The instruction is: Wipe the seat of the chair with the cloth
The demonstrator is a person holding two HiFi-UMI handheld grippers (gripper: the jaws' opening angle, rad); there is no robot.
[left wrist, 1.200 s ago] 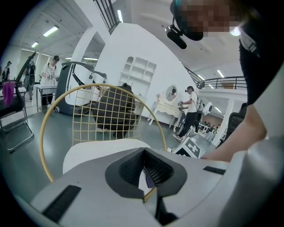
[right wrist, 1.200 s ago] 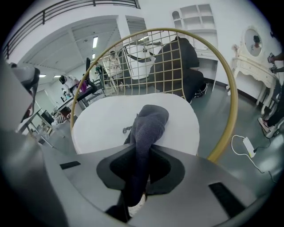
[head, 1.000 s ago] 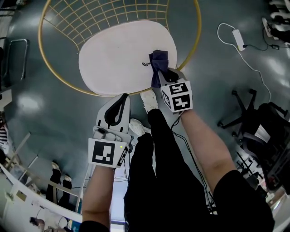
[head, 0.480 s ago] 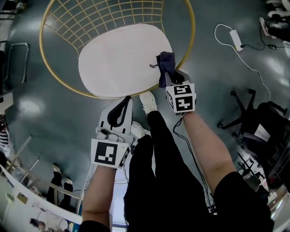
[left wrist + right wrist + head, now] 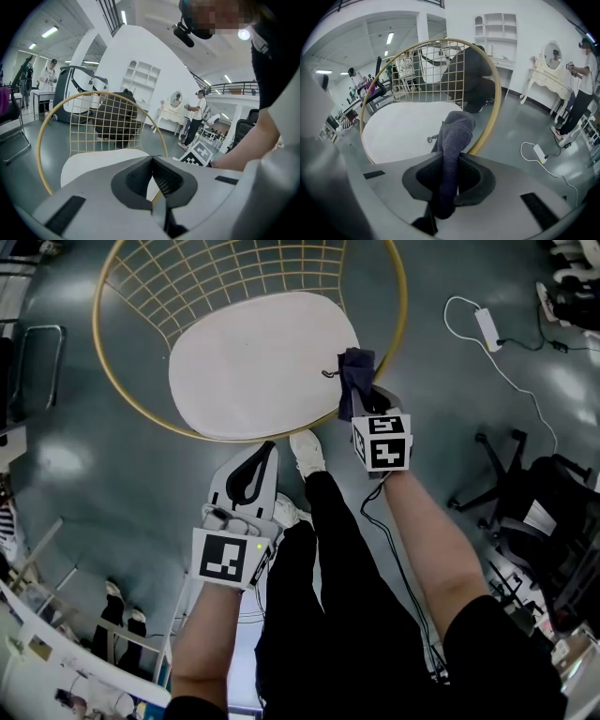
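A round chair with a gold wire frame (image 5: 401, 324) and a white seat cushion (image 5: 253, 362) stands below me. My right gripper (image 5: 361, 401) is shut on a dark blue cloth (image 5: 354, 376), which hangs over the seat's right edge by the gold rim. In the right gripper view the cloth (image 5: 452, 140) runs up from between the jaws, with the seat (image 5: 405, 129) behind it. My left gripper (image 5: 251, 465) is shut with nothing in it, held just off the seat's near edge. The left gripper view shows the seat (image 5: 98, 161) and wire back (image 5: 101, 119) beyond the closed jaws.
A white power strip with its cord (image 5: 487, 324) lies on the grey floor to the right. A black office chair (image 5: 539, 507) stands further right. My own legs and white shoes (image 5: 305, 451) are just below the seat. People and white furniture stand in the background (image 5: 194, 117).
My right gripper has carried the cloth rightwards, from over the seat cushion toward the gold rim. The left gripper has stayed close to its place.
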